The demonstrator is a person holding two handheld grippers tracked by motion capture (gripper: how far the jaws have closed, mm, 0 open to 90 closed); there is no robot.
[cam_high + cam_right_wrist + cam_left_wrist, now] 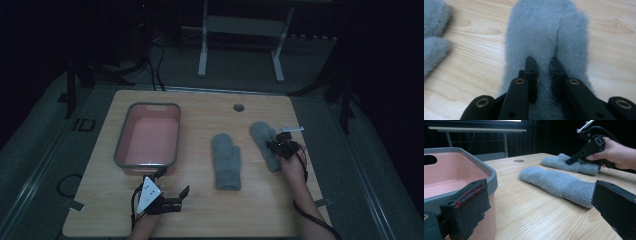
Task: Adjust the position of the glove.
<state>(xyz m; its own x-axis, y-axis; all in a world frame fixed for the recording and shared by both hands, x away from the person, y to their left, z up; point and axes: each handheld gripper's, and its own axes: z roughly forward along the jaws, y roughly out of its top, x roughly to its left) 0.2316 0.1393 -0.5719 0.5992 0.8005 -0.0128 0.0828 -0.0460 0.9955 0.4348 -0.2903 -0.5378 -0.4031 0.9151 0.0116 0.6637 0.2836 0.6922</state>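
Nothing was in the pink plastic bin [148, 135] yet: both fuzzy grey mittens [226, 161] lay on the wooden desk [260, 200], the right hand-held gripper [543, 65] seemingly pinching the far mitten [546, 35], the left hand-held gripper [172, 186] open and empty.

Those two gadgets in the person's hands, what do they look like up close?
Each is a black hand-held tool with two flat black jaws. The left gripper carries a pale three-cornered plate with small dots on top, and its jaw pads look worn, with reddish scuffs along the edges. The right gripper shows a small green light and a pale bar on top; brass-coloured rivets sit on its linkage. Black cables trail from both. No sleeves are visible.
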